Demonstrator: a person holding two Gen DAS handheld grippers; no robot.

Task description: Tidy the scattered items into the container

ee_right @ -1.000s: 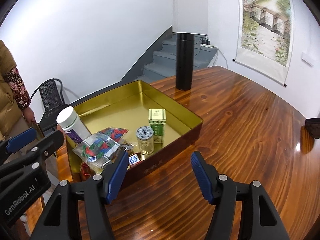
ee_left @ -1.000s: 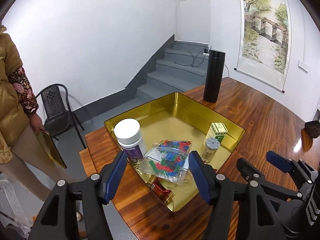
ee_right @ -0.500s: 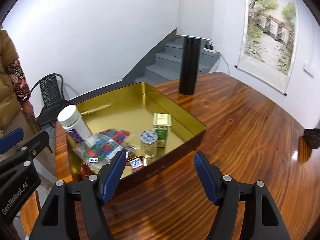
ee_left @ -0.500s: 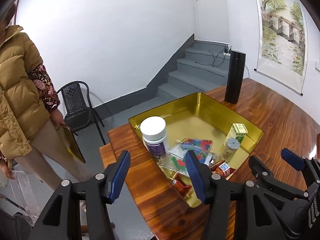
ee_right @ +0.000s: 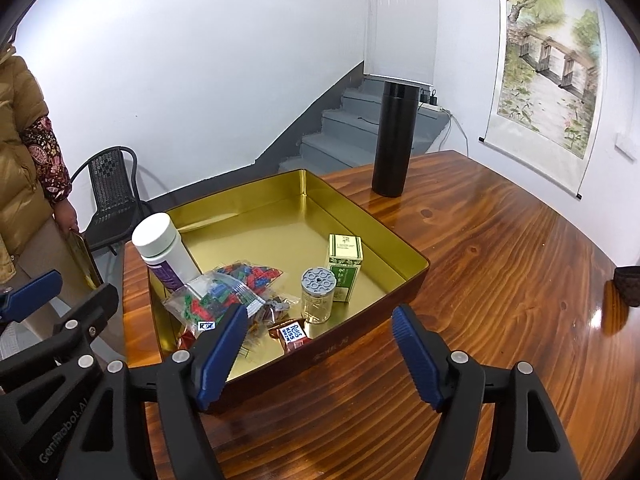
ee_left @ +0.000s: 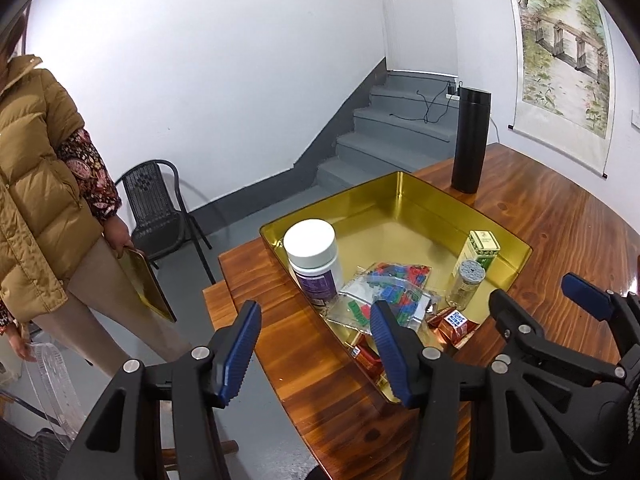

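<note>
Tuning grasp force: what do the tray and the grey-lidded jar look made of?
Tray: likely thin sheet metal, glossy gold inside, since its walls mirror the contents. Grey-lidded jar: clear body, glass or hard plastic, can't tell which; matte grey lid looks like plastic.

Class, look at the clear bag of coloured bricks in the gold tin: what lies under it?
Under the bag of bricks, red and brown foil sweets poke out on the gold tin floor. Anything beneath its middle is covered.
</note>
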